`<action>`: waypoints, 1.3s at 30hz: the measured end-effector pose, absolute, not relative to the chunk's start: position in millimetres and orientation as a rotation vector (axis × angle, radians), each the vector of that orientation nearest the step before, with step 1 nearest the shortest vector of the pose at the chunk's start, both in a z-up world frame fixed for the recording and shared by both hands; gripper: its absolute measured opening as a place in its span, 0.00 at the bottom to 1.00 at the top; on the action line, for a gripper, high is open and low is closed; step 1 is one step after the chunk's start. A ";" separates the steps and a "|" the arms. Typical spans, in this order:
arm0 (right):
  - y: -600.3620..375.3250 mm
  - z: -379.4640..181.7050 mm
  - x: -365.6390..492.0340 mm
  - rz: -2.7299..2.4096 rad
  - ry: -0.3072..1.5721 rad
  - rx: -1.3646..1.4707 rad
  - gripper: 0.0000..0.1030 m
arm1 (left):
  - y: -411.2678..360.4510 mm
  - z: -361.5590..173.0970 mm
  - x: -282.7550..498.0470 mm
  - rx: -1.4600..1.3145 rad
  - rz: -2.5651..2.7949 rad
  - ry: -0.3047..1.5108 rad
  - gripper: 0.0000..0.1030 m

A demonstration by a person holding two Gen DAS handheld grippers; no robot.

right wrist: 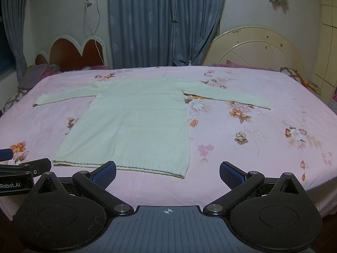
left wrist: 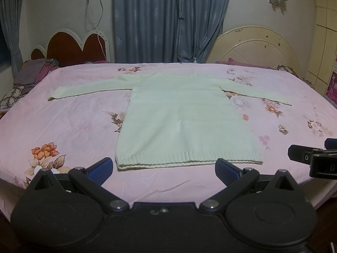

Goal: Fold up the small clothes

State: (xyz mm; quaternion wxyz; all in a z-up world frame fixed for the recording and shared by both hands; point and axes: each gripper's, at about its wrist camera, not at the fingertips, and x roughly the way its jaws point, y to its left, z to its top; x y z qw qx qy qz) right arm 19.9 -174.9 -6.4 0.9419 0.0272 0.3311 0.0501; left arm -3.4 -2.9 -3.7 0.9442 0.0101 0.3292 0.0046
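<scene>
- Sweater [left wrist: 185, 122], pale cream knit, lay flat on the bed [left wrist: 69, 126]; its ribbed hem [left wrist: 189, 161] faced the near edge, its neckline the far side, and both sleeves were spread outward.
- Left sleeve [left wrist: 90, 89] reached toward the far left of the floral sheet; right sleeve [left wrist: 259, 93] reached toward the far right. Neither was folded over the body.
- Left claw [left wrist: 163, 168] hovered just before the hem with its blue-padded fingers [left wrist: 101, 168] wide apart, holding nothing and not touching the cloth.
- Right claw [right wrist: 167, 171] hovered near the hem's right corner, its fingers [right wrist: 231, 174] likewise wide apart and empty.
- Step in hand, as judged: the start of folding, with the garment laid out and no fold yet made.
- Next move, as judged: each claw would need to travel to a sleeve cuff or shoulder, close on a single layer of knit, and carry it across the body; the loose knit would probably sag and drag unless lifted clear of the sheet.
- Risk, as judged: pinching the sheet together with the sweater, or skewing the body while drawing a sleeve.
- Containers: none appeared in either view. Pillows [left wrist: 25, 78] lay at the far left beside a red heart-shaped headboard [left wrist: 71, 48], and a cream headboard [left wrist: 257, 46] stood at the far right before blue curtains [left wrist: 168, 21].
</scene>
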 end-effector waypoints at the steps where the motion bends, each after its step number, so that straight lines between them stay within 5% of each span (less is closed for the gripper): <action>1: -175.0 -6.3 20.0 0.102 0.676 0.055 1.00 | -3.0 -3.5 -3.4 0.020 0.009 0.670 1.00; 18: -174.7 -5.8 23.5 0.093 0.666 0.047 1.00 | 0.9 -2.3 0.4 0.018 0.007 0.642 1.00; 39: -183.2 -3.3 146.5 -0.065 0.645 0.082 1.00 | 19.5 -1.1 130.4 0.034 -0.066 0.617 1.00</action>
